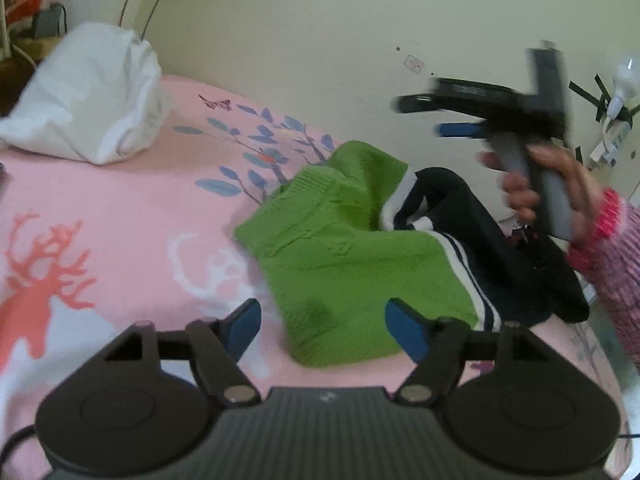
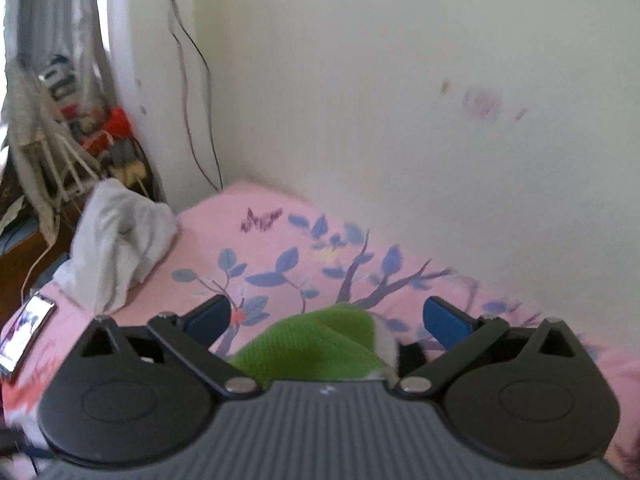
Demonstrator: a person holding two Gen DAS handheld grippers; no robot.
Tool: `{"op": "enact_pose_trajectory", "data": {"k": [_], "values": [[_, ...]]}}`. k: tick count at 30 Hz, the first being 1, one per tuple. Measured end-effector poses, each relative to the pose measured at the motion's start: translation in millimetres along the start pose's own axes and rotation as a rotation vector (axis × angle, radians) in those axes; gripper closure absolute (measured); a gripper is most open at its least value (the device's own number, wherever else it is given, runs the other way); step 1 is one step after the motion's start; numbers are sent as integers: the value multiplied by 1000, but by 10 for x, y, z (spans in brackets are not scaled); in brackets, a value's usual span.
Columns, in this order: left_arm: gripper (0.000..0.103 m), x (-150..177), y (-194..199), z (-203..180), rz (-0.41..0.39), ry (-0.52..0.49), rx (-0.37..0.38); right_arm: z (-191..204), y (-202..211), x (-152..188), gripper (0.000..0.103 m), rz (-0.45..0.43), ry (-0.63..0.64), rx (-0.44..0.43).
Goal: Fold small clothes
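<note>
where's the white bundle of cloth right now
In the left wrist view the white bundle sits upper left on the pink bedsheet near the wall corner, well apart from the green sweater.

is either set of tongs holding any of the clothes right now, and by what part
Nothing is held. The left tongs stand open over the green sweater, pads clear of it. The right tongs are open and empty.

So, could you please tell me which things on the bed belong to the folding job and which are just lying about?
For the job:
green sweater
dark striped garment

Lying about:
white cloth bundle
phone
cables
</note>
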State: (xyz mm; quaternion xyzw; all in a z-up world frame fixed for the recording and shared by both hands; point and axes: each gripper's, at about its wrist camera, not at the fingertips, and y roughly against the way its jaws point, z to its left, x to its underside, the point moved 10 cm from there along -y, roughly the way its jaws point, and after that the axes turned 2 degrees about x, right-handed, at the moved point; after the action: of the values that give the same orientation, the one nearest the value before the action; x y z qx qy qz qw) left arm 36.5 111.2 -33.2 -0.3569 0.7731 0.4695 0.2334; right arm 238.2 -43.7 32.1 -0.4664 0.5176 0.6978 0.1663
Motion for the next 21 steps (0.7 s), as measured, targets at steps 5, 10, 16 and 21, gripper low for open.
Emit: {"op": "enact_pose_trajectory", "data": {"k": [5, 10, 16, 21], "values": [[68, 165, -222, -7, 52, 48, 21, -18, -780, 362, 35, 272, -7, 12], [92, -53, -174, -82, 7, -25, -14, -47, -269, 372, 94, 171, 1, -15], [93, -734, 513, -641, -243, -190, 101, -351, 1805, 11, 94, -251, -68, -7], [92, -334, 371, -1183, -149, -341, 219, -734, 3241, 936, 92, -400, -219, 61]]}}
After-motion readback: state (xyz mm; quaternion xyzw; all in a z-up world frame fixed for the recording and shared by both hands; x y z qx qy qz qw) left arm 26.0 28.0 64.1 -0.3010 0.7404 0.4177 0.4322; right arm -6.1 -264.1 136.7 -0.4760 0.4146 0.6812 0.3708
